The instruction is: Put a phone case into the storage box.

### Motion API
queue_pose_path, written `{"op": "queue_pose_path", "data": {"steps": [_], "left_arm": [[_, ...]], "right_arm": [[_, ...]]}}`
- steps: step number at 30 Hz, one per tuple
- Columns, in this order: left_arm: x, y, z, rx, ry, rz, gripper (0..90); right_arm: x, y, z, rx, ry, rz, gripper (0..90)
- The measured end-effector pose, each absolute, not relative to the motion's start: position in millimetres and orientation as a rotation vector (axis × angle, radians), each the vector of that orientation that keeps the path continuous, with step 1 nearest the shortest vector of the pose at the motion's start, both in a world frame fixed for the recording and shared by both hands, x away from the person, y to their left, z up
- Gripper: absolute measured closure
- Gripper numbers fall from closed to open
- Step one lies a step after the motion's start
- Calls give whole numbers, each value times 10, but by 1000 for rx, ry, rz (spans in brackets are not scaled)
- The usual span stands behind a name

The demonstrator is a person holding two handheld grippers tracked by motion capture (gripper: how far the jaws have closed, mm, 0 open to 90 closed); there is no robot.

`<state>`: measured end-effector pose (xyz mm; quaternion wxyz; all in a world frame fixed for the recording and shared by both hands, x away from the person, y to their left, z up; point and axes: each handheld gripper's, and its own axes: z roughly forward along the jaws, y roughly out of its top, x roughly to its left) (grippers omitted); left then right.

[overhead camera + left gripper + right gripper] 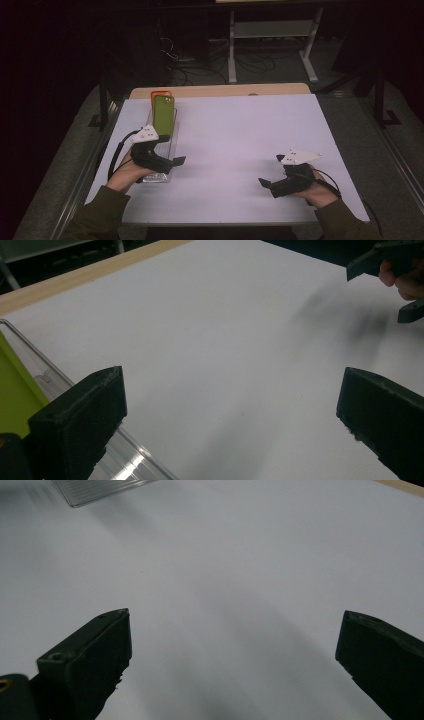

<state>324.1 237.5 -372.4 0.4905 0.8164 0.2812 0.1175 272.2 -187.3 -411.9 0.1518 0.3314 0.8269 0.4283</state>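
A green phone case [163, 117] stands upright in a long clear plastic rack [173, 144] at the table's left, with an orange case [160, 93] just behind it. My left gripper [172, 162] hovers over the rack's near end, open and holding nothing. In the left gripper view the gripper [231, 385] has its jaws wide apart over bare white surface, with the rack [55, 380] and the green case [12, 390] at the lower left. My right gripper [269, 170] is open at the front right, and its own view shows the gripper [234, 625] holding nothing.
A white sheet [240, 135] covers the table, with a wooden edge [220, 90] at the far side. Beyond it are a dark floor, cables and a metal stand's legs [232, 55]. The rack's corner [95, 489] lies far from the right jaws. The right gripper [387, 290] appears across the table.
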Motion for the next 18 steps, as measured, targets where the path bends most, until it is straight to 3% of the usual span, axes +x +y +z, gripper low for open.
{"op": "queue_pose_path", "data": {"steps": [18], "left_arm": [[3028, 2519, -3901, 1989, 672, 263, 0]], "right_arm": [[2731, -1880, -4022, 938, 2359, 1274, 9]]}}
